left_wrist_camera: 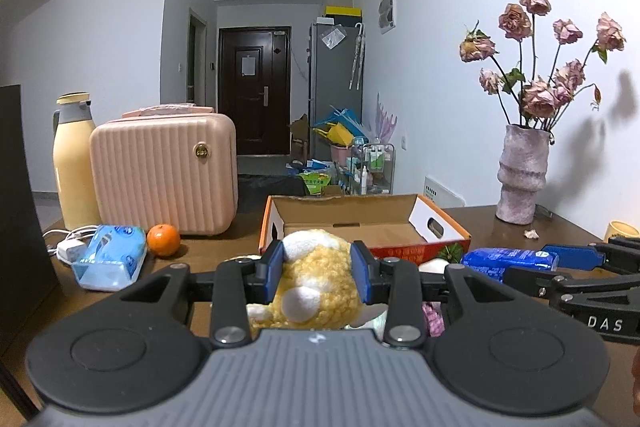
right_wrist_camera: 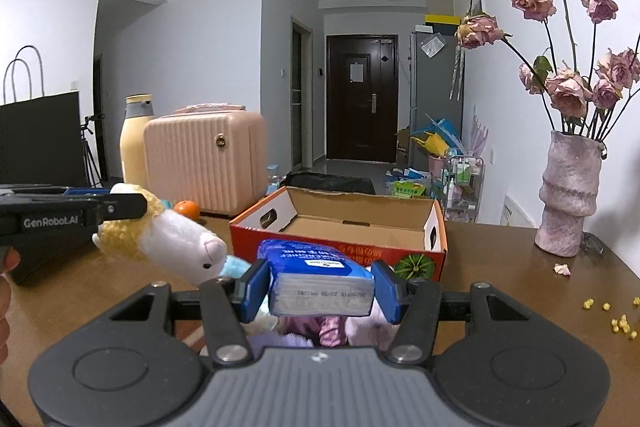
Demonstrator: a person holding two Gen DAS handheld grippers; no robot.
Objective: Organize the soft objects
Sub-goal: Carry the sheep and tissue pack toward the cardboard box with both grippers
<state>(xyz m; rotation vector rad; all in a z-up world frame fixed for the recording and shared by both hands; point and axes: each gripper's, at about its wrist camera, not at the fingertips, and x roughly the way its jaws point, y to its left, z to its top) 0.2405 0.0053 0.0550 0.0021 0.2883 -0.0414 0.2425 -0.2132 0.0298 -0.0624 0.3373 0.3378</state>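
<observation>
Brown wooden surface (right_wrist_camera: 500, 259) carries everything, viewed from both wrist cameras. Pink ribbed case (left_wrist_camera: 164, 173) stands at the far left, a cream flask (left_wrist_camera: 74, 163) touching its left side. Open cardboard box (right_wrist_camera: 340, 227), orange and red outside, sits mid-surface with nothing visible inside. Rough pink vase (right_wrist_camera: 568, 195) with dried roses (right_wrist_camera: 568, 95) stands far right by the wall. Left gripper (left_wrist_camera: 318, 273) holds a yellow-and-white plush (left_wrist_camera: 316, 279) between its blue pads, raised above the surface just short of the box's near wall; in the right view its white snout (right_wrist_camera: 188, 247) points right and down. Right gripper (right_wrist_camera: 320, 289) is closed on a blue tissue pack (right_wrist_camera: 320, 277), held level just before the box front, over a heap of pink and pale soft items (right_wrist_camera: 332, 331). Second, light blue tissue pack (left_wrist_camera: 110, 261) lies at the left near the case, with a white charger (left_wrist_camera: 70, 247) and cord beside it. Orange (left_wrist_camera: 163, 239) rests between that pack and the case. Small yellow crumbs (right_wrist_camera: 620, 323) are scattered at the right edge, a dried petal (right_wrist_camera: 562, 269) near the vase.
</observation>
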